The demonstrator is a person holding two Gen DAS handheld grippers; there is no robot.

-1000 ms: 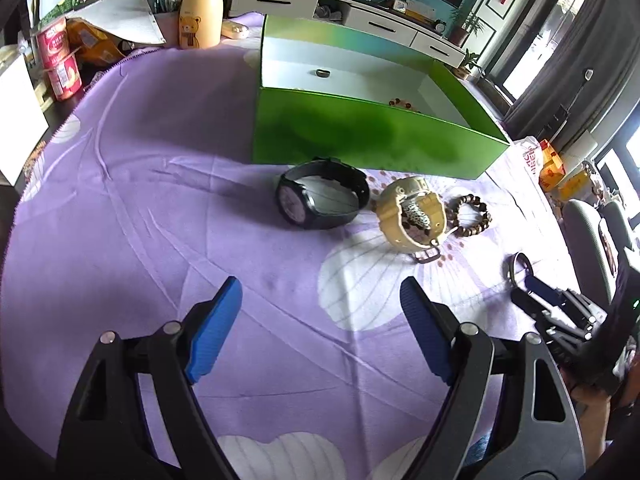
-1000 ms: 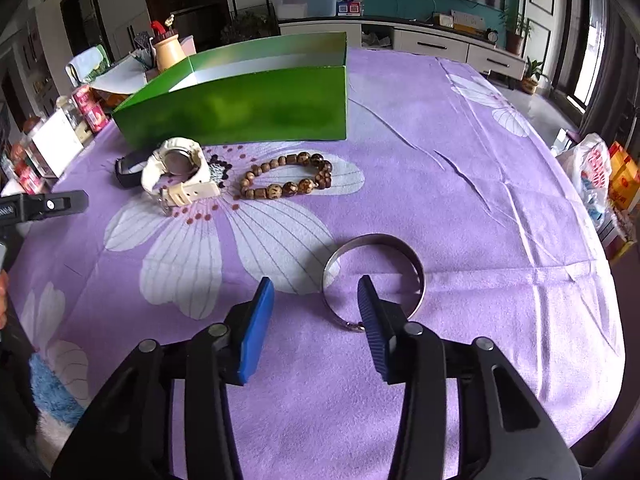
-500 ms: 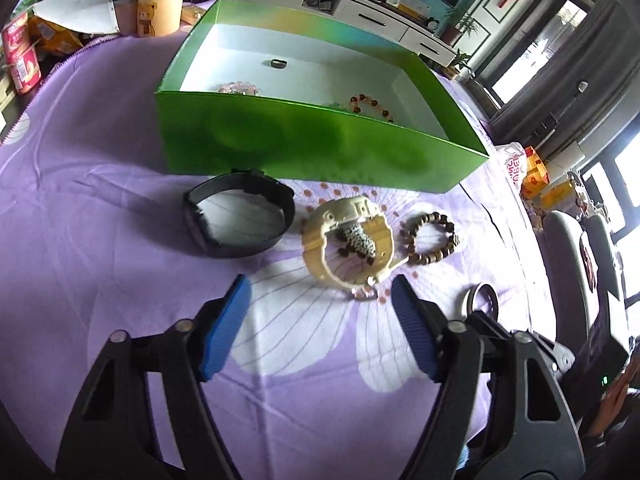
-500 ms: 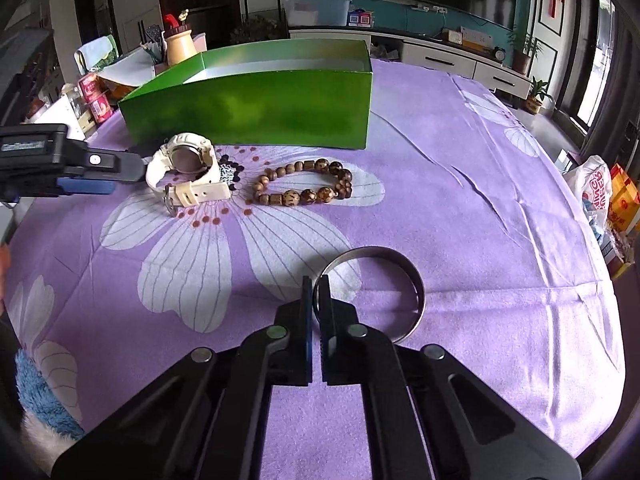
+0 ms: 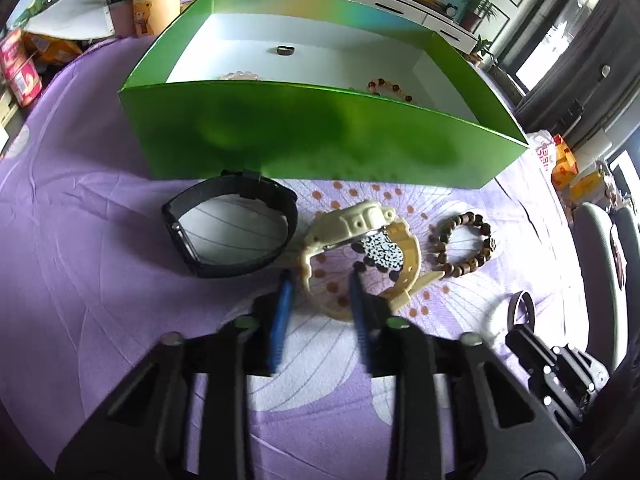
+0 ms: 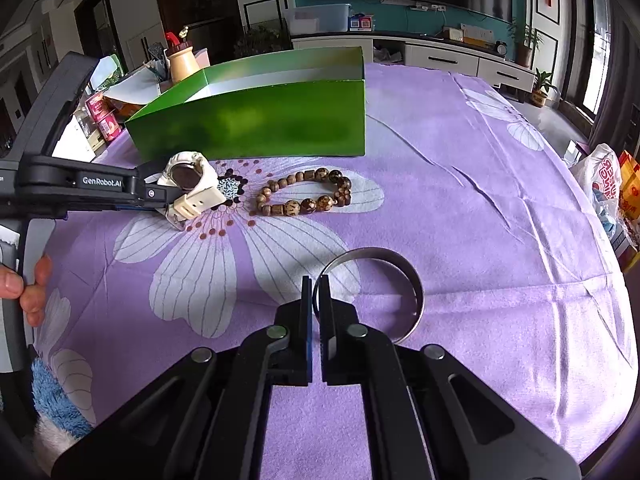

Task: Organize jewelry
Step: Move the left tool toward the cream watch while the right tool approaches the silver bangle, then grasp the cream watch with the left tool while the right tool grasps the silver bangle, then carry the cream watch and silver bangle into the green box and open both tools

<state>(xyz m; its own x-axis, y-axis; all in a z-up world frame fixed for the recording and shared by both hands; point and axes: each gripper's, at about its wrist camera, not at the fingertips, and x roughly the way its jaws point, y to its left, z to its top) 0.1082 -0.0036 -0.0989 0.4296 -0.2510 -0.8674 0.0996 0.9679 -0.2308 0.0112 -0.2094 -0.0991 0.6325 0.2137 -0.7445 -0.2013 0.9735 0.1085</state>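
Note:
On the purple flowered cloth, a cream watch [image 5: 362,220] lies in front of the green box [image 5: 320,136]. A black watch [image 5: 232,232] sits to its left and a wooden bead bracelet [image 5: 460,244] to its right. My left gripper [image 5: 319,276] is closing, with the cream watch's near strap between its fingers. A gap still shows at each pad. In the right wrist view its tip sits at the cream watch [image 6: 192,180]. My right gripper [image 6: 316,286] is shut on the near rim of a silver bangle [image 6: 412,280] that rests on the cloth.
Inside the box lie a dark ring [image 5: 286,50], a pale bead bracelet [image 5: 240,76] and a red bead bracelet [image 5: 390,88]. Bottles, packets and papers [image 5: 80,20] crowd the table's far left. A plastic bag [image 6: 604,184] hangs off the right edge. A hand [image 6: 24,284] holds the left gripper.
My left gripper moved forward to the cream watch, and its jaws narrowed around the near strap. My right gripper closed on the bangle's rim and stayed in place.

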